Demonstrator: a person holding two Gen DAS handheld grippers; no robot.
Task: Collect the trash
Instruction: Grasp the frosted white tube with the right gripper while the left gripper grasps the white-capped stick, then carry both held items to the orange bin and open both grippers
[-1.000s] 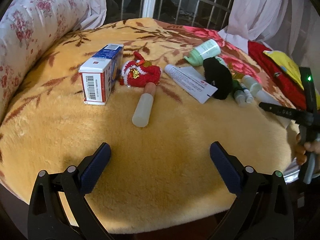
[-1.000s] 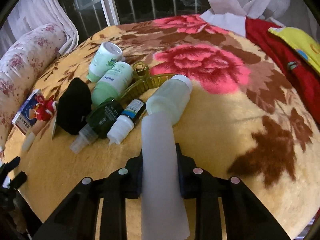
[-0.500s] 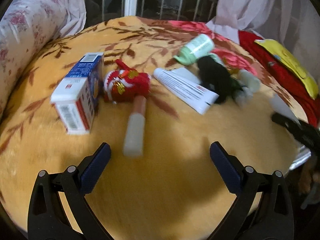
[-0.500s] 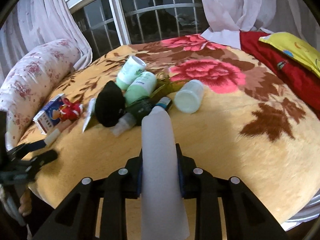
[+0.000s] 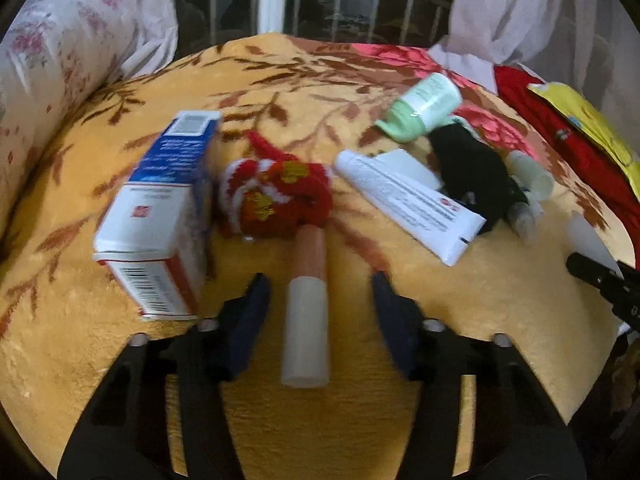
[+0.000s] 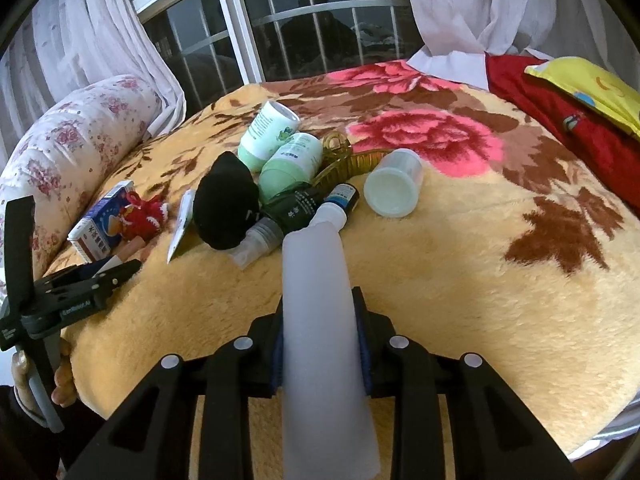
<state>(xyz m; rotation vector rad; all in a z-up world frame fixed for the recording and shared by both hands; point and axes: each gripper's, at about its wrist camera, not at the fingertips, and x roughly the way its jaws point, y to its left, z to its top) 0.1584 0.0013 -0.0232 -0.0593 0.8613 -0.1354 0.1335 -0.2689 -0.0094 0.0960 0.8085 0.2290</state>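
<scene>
Covering the bed, a floral blanket (image 6: 460,248) meets barred windows (image 6: 320,28).

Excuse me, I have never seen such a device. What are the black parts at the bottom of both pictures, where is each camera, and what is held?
There is no robot. A person carries two tools, each with two fingers and a camera looking along them. The left view shows the left hand-held gripper closing around a slim peach tube, pads not yet touching it. The right hand-held gripper clamps a white plastic bottle. On the floral blanket lie a carton, a red knitted toy, a white tube and more bottles.
</scene>
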